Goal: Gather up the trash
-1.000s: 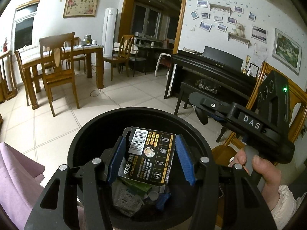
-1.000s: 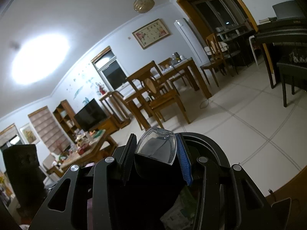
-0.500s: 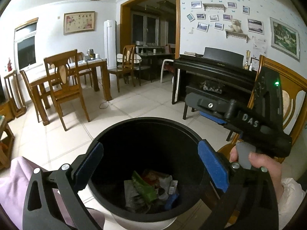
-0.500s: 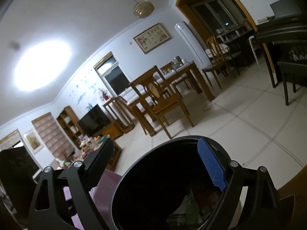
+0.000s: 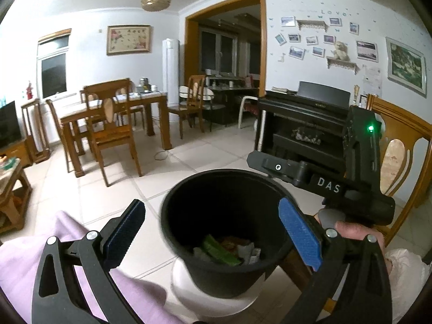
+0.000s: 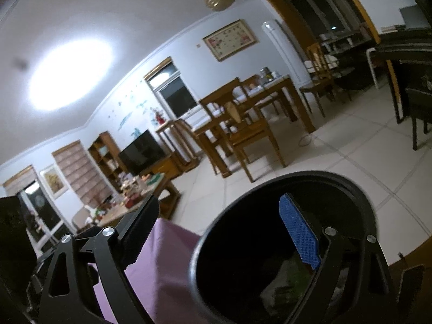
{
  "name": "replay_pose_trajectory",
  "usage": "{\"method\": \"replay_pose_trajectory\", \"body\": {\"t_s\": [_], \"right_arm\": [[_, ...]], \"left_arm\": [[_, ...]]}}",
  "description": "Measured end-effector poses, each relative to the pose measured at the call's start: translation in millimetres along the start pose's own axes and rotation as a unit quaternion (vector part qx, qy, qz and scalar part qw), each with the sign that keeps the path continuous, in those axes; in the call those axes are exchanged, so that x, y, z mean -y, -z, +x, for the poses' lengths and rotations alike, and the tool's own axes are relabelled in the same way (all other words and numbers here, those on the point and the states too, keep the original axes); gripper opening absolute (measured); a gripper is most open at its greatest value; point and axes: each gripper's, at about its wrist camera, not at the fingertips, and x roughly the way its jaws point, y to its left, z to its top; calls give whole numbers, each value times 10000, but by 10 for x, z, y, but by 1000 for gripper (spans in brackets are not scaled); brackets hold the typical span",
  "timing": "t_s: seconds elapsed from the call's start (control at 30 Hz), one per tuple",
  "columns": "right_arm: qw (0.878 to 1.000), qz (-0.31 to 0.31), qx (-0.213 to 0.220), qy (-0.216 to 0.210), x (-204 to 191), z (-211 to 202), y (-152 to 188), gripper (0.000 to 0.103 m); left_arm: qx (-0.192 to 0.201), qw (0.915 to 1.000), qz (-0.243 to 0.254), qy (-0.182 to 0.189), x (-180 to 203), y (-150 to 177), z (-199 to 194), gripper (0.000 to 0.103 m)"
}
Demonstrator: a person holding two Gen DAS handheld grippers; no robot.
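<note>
A black trash bin (image 5: pixel 189 243) stands on the tiled floor below both grippers. Crumpled wrappers and a green packet (image 5: pixel 220 249) lie at its bottom. My left gripper (image 5: pixel 210 232) is open and empty, its blue pads apart above the bin's near rim. My right gripper (image 6: pixel 224 229) is open and empty too, above the same bin (image 6: pixel 243 243). The right gripper's body also shows in the left wrist view (image 5: pixel 324 186), held in a hand beside the bin.
A purple cloth (image 5: pixel 54 256) lies left of the bin. A wooden dining table with chairs (image 5: pixel 113 124) stands far left. A black piano (image 5: pixel 305 118) and a wooden chair (image 5: pixel 399 145) are to the right. A cluttered low table (image 6: pixel 129 199) shows in the right wrist view.
Both grippers opened. The battery pack left my left gripper and the clear plastic piece left my right gripper; both dropped into the bin. Both grippers then pulled back and up.
</note>
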Motion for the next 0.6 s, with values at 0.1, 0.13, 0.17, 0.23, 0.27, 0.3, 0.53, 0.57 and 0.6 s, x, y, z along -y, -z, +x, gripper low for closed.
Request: {"method": "replay_pose_trajectory", "body": {"t_s": [0.1,0.13,0.17,0.23,0.27,0.3,0.53,0.57,0.6], "right_arm": [[9996,-144,-158,-161,-285,97,60,94],[9993,-197,-222,-221,-394,135,93,95],[9990,-234,-268,-269,-474,159,97,95],[9976,-365,-418,-422,-745,247,207,96],[9967,-430,-480,-486,-874,290,236,96],[9952,-524,-580,-581,-1043,349,318,97],[9815,-1058,-1180,-1078,-2075,670,728,97],[9789,-1138,-1267,-1127,-2210,705,810,97],[9752,-1252,-1393,-1179,-2395,755,925,97]], "left_arm": [[56,9996,-105,-238,-204,82,-201,98],[63,9993,-178,-334,-289,123,-279,98],[66,9989,-230,-411,-343,160,-337,98],[62,9968,-392,-694,-545,277,-509,98],[49,9951,-490,-862,-658,346,-600,98],[45,9935,-567,-981,-733,392,-663,98],[-24,9692,-1343,-2065,-1426,834,-1285,98],[-50,9649,-1428,-2201,-1507,894,-1368,98],[-66,9596,-1529,-2363,-1592,964,-1462,98]]}}
